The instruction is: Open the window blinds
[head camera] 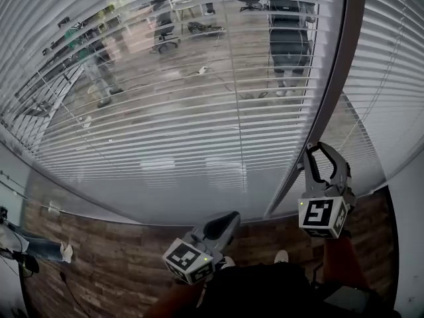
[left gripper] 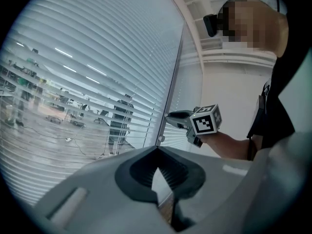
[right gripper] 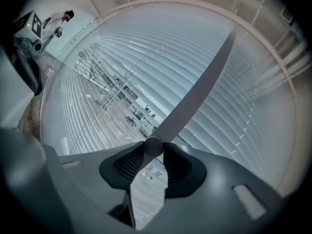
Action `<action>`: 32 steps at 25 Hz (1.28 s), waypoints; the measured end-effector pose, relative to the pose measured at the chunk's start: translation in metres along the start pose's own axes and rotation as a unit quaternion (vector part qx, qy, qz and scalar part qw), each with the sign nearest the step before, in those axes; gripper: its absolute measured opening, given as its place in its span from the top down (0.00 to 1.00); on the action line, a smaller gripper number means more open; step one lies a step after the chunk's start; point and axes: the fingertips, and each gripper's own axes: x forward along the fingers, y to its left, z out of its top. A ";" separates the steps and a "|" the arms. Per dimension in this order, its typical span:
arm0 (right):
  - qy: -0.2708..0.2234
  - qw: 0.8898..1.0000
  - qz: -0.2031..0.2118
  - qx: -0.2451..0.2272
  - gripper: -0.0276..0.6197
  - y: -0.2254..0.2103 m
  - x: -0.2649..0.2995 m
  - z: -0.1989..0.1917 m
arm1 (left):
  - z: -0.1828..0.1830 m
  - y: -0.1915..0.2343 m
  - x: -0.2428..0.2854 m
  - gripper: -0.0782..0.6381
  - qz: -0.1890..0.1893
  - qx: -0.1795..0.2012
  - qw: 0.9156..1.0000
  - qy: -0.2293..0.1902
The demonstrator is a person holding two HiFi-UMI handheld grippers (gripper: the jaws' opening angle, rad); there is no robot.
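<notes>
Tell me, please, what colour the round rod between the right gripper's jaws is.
Grey; the round rod shows best in the right gripper view.

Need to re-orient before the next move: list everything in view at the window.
window blinds: two panels, white, either side of the post
frame post: one, dark, between the panels
tilt wand: one, dark grey, lower end gripped
office chairs: a few, dark, beyond the glass
floor: brown wood planks, below the window
left gripper: one, grey, shut and empty, low centre
right gripper: one, grey, shut on the tilt wand, by the post
</notes>
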 end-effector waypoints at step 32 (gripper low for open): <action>-0.056 0.932 0.089 0.348 0.73 -0.009 -0.001 0.002 | -0.002 0.001 -0.003 0.89 0.000 0.007 1.000 0.004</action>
